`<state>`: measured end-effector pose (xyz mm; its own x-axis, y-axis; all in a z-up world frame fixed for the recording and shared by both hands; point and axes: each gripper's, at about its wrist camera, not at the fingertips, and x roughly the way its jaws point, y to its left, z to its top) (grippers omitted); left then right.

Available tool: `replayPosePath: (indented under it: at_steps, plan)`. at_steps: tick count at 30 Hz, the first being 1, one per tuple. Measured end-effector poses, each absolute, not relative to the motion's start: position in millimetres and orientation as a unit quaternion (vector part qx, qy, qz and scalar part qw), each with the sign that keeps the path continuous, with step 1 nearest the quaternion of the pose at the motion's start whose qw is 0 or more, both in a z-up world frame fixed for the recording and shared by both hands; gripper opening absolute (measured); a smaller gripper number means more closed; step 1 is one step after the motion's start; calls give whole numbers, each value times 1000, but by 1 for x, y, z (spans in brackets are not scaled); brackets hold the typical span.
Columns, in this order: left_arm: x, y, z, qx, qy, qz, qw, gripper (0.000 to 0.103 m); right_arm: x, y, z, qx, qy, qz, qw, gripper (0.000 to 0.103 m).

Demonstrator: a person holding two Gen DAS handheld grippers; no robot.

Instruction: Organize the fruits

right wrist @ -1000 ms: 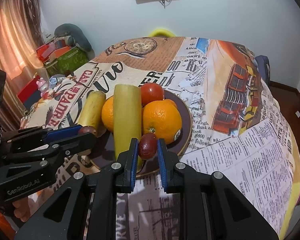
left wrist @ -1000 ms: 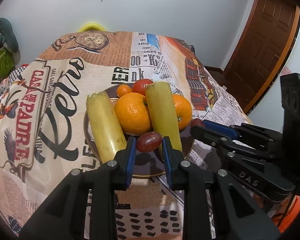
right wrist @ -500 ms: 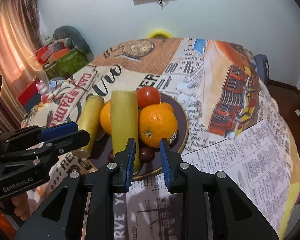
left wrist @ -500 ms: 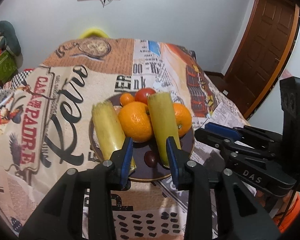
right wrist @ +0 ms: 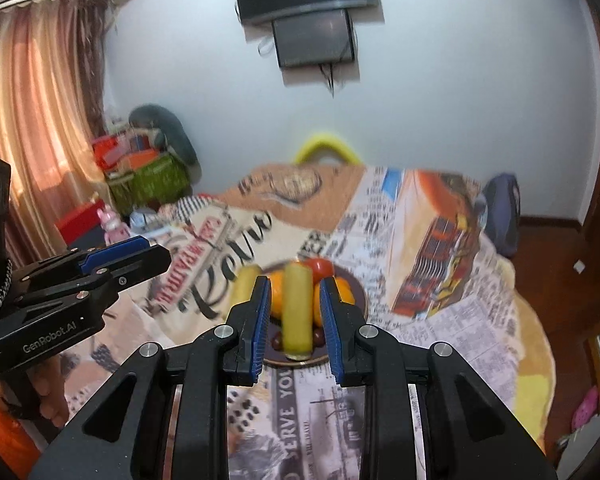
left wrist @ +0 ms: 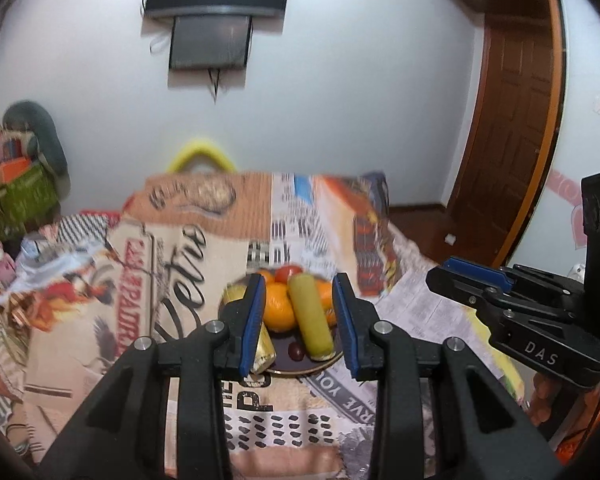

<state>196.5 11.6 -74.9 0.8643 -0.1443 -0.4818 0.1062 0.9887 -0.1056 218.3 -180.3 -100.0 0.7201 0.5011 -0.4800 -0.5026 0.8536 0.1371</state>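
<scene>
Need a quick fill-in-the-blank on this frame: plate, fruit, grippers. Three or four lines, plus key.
1. All the fruit sits on a dark ____ on the table.
2. Between the two oranges lies a long yellow-green ____.
3. The tomato lies at the plate's ____ side from the cameras.
4. The left gripper and right gripper hold ____.

Missing words: plate; cylinder; far; nothing

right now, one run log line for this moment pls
left gripper: open, empty | right gripper: open, empty | plate: oranges, tomato, yellow-green cylinders, dark grapes | both above table
</scene>
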Motion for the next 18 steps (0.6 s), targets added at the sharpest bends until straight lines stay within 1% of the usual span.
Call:
replayPosePath:
  at_steps: [9,11,13,15,18]
  plan:
    - [123,15,-19,-37,167,-67,983,34,155,-187,-48,6,167,277,946,23]
    - [110,16,-11,-33,153,-64,986,40,146,-187,-42,8,156,279,948,24]
    - [98,16,-6,-31,139,-59,988,51,138,-188,-39,12,145,279,949,29]
    - [86,16,-1,-28,127,-52,990,55,130,-188,-37,16,134,276,952,40]
    - [78,16,0,-27,122,-50,991,61,122,-187,-37,21,124,272,954,48]
